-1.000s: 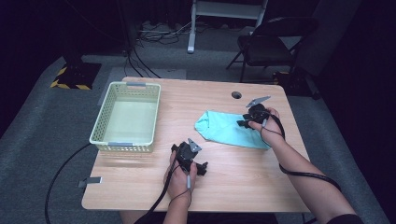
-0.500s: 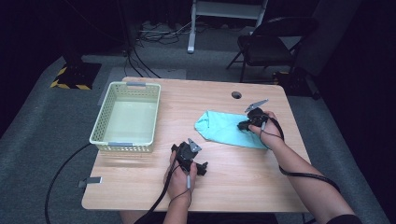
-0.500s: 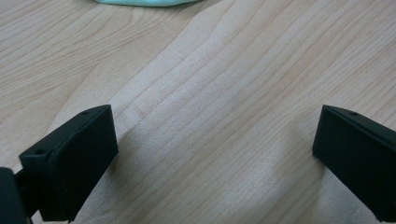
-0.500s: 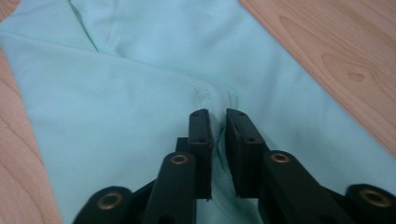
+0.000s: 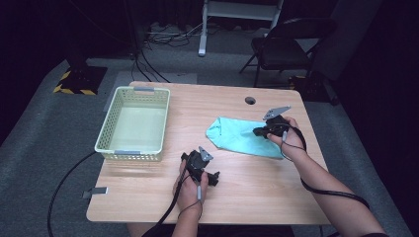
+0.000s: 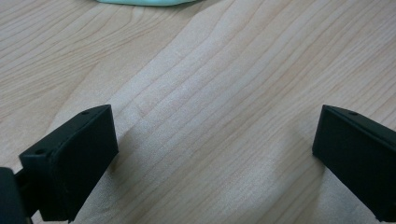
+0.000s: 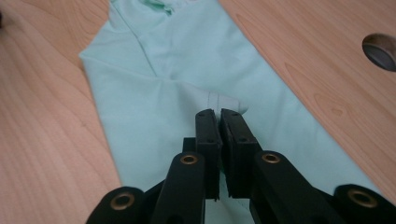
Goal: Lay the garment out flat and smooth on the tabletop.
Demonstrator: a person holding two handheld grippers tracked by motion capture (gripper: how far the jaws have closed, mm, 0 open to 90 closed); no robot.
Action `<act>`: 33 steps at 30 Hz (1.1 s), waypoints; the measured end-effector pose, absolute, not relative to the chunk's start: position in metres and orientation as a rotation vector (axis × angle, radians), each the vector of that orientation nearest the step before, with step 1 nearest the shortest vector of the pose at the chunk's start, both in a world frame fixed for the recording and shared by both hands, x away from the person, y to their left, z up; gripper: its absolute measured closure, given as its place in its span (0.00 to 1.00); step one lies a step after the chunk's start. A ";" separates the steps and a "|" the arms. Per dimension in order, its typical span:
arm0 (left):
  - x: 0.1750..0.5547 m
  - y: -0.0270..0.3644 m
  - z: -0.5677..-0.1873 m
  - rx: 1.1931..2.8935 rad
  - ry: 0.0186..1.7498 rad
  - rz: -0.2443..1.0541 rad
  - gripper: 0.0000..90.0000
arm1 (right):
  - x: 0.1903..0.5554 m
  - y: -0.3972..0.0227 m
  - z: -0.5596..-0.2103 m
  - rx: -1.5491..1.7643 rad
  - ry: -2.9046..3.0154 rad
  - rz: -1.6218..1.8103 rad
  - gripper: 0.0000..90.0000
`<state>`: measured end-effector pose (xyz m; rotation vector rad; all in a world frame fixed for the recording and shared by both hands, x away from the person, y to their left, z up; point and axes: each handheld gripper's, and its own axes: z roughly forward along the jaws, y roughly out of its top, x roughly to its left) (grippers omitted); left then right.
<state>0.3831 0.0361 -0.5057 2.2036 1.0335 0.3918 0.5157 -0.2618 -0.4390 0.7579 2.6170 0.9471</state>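
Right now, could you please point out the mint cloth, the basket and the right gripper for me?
mint cloth [image 5: 236, 136]: high view, on its flat middle.
basket [image 5: 133, 155]: high view, on its near rim.
right gripper [image 7: 219, 114]: right gripper view, at the fingertips, shut on a cloth fold.

Right claw on the mint cloth, left claw resting on the wooden table; pale basket at left

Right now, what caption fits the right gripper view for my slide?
Right gripper pinching a fold of mint-green cloth on the wooden table.
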 end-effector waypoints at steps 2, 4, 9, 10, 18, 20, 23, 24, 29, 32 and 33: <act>0.383 0.036 -0.506 2.203 1.034 0.390 0.00 | 0.509 -0.261 -0.434 0.733 2.612 0.961 0.96; 0.382 0.037 -0.506 2.201 1.036 0.391 0.00 | 0.503 -0.262 -0.429 0.709 2.608 0.973 0.96; 0.381 0.037 -0.506 2.196 1.043 0.396 0.00 | 0.487 -0.268 -0.421 0.686 2.602 1.044 0.96; 0.381 0.037 -0.506 2.197 1.043 0.396 0.00 | 0.484 -0.269 -0.420 0.682 2.602 1.053 0.96; 0.380 0.039 -0.506 2.203 1.030 0.387 0.00 | 0.459 -0.272 -0.417 0.626 2.607 1.071 0.96; 0.380 0.040 -0.506 2.206 1.022 0.389 0.00 | 0.451 -0.271 -0.418 0.607 2.609 1.075 0.96; 0.378 0.043 -0.506 2.212 1.006 0.380 0.00 | 0.441 -0.269 -0.420 0.580 2.617 1.074 0.96; 0.377 0.044 -0.506 2.215 1.003 0.379 0.00 | 0.438 -0.268 -0.421 0.568 2.618 1.067 0.96; 0.377 0.044 -0.506 2.215 1.003 0.380 0.00 | 0.423 -0.268 -0.428 0.539 2.632 1.051 0.96; 0.377 0.044 -0.506 2.215 1.004 0.380 0.00 | 0.417 -0.269 -0.435 0.549 2.645 1.051 0.96; 0.377 0.044 -0.506 2.213 1.006 0.380 0.00 | 0.415 -0.270 -0.438 0.550 2.652 1.059 0.96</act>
